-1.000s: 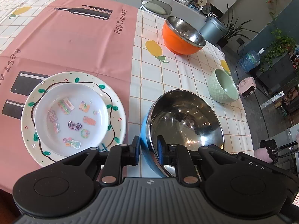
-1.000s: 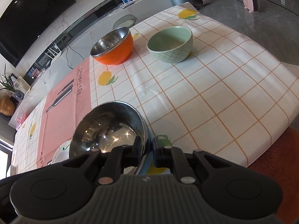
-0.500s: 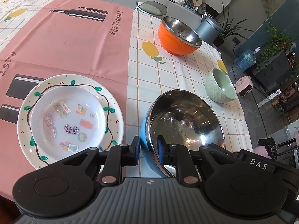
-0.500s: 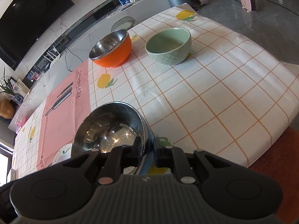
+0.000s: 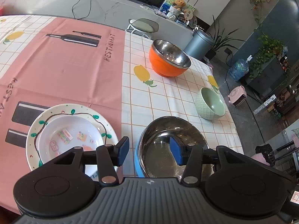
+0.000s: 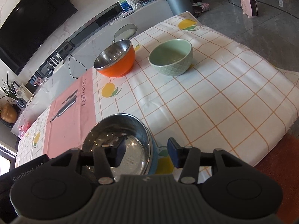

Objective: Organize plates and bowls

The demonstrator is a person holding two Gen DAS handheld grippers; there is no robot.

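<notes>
A blue bowl with a steel inside (image 5: 164, 149) (image 6: 119, 130) stands on the table near the front edge. My left gripper (image 5: 149, 152) is open, its jaws astride the bowl's left rim. My right gripper (image 6: 146, 154) is open astride the bowl's right rim. A white dish with stickers (image 5: 69, 136) sits on a patterned plate (image 5: 37, 130) to the left. An orange steel-lined bowl (image 5: 168, 59) (image 6: 115, 59) and a pale green bowl (image 5: 210, 102) (image 6: 172, 57) stand farther back.
The table has a checked cloth with lemons (image 6: 205, 97) and a pink runner (image 5: 65, 65). A chair (image 5: 143, 25) stands at the far edge. The table's right edge drops to the floor, with a pink heater (image 6: 250, 5) and a grey bin (image 5: 200, 43) beyond.
Both grippers have opened and let go of the blue bowl's rim. The bowl now rests on the table, and both views have pulled back a little.
</notes>
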